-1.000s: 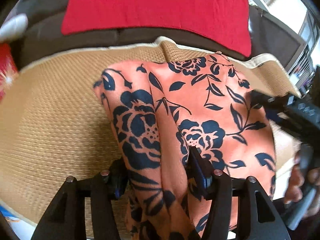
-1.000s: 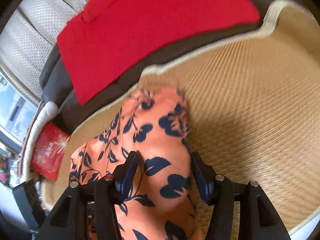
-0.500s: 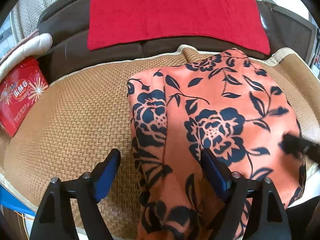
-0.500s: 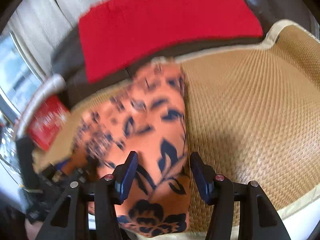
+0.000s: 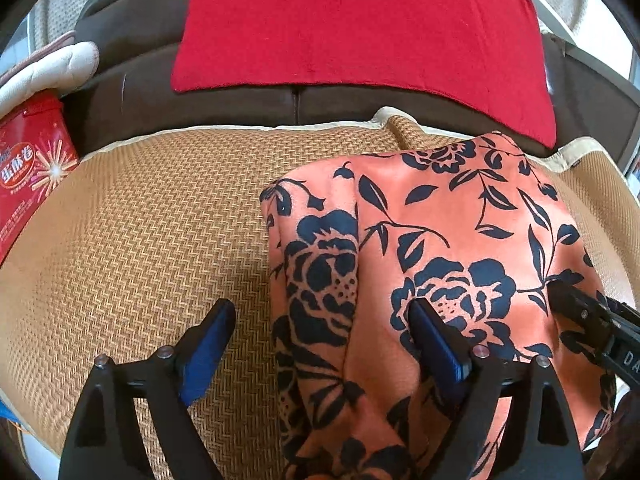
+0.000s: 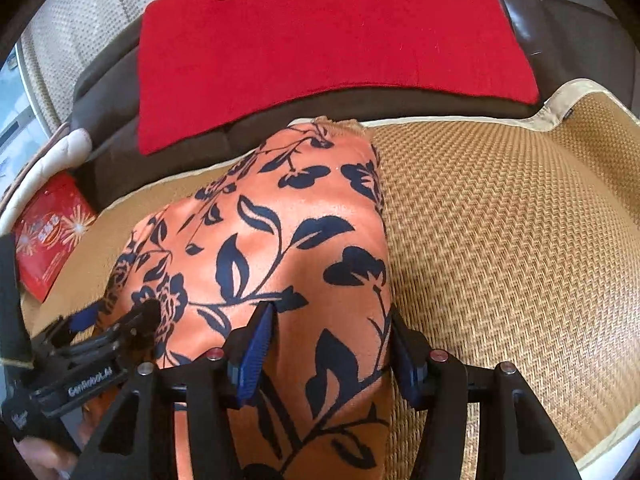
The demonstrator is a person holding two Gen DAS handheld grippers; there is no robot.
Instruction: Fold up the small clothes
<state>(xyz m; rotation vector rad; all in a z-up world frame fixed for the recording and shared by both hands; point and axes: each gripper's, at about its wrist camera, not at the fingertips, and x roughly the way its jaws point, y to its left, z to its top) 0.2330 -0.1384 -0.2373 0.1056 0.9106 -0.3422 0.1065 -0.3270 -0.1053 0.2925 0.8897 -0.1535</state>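
An orange garment with dark blue flowers (image 5: 440, 220) lies folded on a woven straw mat (image 5: 140, 220). My left gripper (image 5: 324, 344) is low over the garment's left edge and its jaws are opening. The left pad stands over bare mat, the right pad rests on the fabric, and neither presses it. The right gripper (image 6: 330, 354) is shut on the garment (image 6: 280, 240) at its right edge, with the fabric bunched between the pads and rising from them. Each gripper shows in the other's view: the right gripper (image 5: 592, 320) and the left gripper (image 6: 112, 328).
The mat (image 6: 500, 220) covers a brown sofa seat (image 5: 160, 92). A red cloth (image 5: 360, 20) drapes over the backrest behind. A red tin box (image 5: 28, 172) and a white cushion (image 5: 52, 68) sit at the left. A hand (image 6: 44, 456) shows at the lower left.
The left jaws spread wide and let go of the bunched fabric. Both grippers drew back toward the mat's near edge, and the garment settled flatter. The right gripper rolled and kept its hold.
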